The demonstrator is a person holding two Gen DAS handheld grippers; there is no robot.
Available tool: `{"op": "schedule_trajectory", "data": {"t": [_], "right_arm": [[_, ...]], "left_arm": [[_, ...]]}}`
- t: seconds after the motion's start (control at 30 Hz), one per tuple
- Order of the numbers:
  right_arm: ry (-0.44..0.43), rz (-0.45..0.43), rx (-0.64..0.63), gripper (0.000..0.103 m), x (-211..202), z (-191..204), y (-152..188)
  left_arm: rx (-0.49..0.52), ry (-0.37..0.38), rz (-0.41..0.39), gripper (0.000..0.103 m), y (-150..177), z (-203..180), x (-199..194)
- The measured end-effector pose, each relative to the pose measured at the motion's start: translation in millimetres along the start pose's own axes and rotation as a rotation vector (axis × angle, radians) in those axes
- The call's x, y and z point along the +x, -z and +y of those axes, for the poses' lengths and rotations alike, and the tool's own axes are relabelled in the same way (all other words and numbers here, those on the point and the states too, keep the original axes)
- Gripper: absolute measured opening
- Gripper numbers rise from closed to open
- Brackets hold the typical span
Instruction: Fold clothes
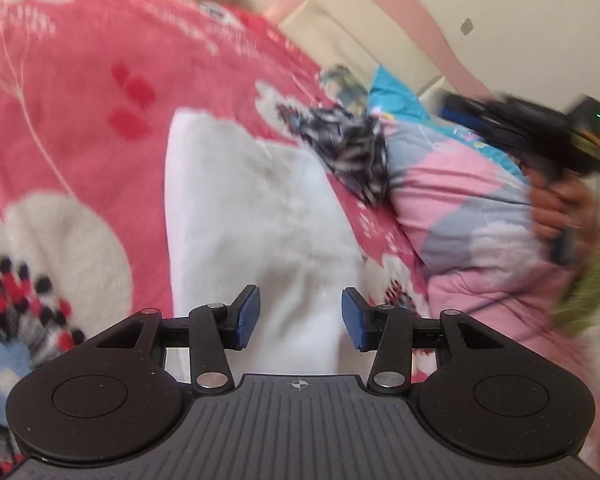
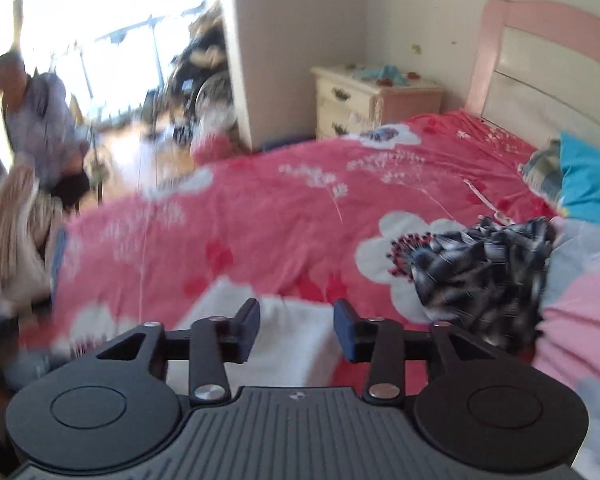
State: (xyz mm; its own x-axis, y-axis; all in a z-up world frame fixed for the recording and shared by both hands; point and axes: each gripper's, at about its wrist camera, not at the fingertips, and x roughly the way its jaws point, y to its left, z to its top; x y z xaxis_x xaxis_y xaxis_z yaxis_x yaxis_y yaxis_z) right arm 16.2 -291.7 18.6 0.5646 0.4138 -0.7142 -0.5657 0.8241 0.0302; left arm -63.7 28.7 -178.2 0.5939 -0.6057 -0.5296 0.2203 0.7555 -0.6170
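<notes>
A folded white garment (image 1: 260, 220) lies flat on the pink flowered bedspread (image 1: 80, 80). My left gripper (image 1: 300, 318) is open and empty, just above the garment's near end. In the right wrist view the white garment (image 2: 284, 336) lies under my right gripper (image 2: 296, 330), which is open and empty. A crumpled black-and-white patterned garment (image 2: 484, 268) lies to the right of it, against the quilt; it also shows in the left wrist view (image 1: 352, 148). The right gripper and the hand holding it show blurred at the right of the left wrist view (image 1: 540, 136).
A pink, grey and blue quilt (image 1: 472, 208) is heaped on the right of the bed. A pink headboard (image 2: 540, 52) and a cream nightstand (image 2: 364, 96) stand at the back. A person (image 2: 40, 120) sits near the bright window, left of the bed.
</notes>
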Motion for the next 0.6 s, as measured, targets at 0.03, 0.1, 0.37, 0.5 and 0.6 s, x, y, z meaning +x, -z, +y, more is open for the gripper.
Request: {"op": "schedule_trajectory", "data": {"t": [0.03,0.1,0.37,0.5,0.6], "right_arm": [[-0.008,0.022,-0.006,0.044,5.4,6.5,10.1],[-0.038,0.055,0.017,0.043,28.5,22.2,38.5],[-0.122,0.3,0.152,0.028,106.7,59.9,162.6],[-0.106,0.314,0.196,0.033,74.0,42.2,181.4],[-0.114,0.178,0.336,0.056,54.5,10.0,163.7]], "left_arm": [[0.016,-0.017,-0.01,0.045,-0.3,-3.3,-1.9],[0.068,-0.066,0.016,0.045,2.5,-14.4,2.8],[0.307,-0.242,0.177,0.045,42.9,-42.6,27.2],[0.392,-0.285,0.208,0.045,52.7,-50.4,28.1],[0.355,-0.28,0.192,0.045,40.1,-50.4,14.3]]}}
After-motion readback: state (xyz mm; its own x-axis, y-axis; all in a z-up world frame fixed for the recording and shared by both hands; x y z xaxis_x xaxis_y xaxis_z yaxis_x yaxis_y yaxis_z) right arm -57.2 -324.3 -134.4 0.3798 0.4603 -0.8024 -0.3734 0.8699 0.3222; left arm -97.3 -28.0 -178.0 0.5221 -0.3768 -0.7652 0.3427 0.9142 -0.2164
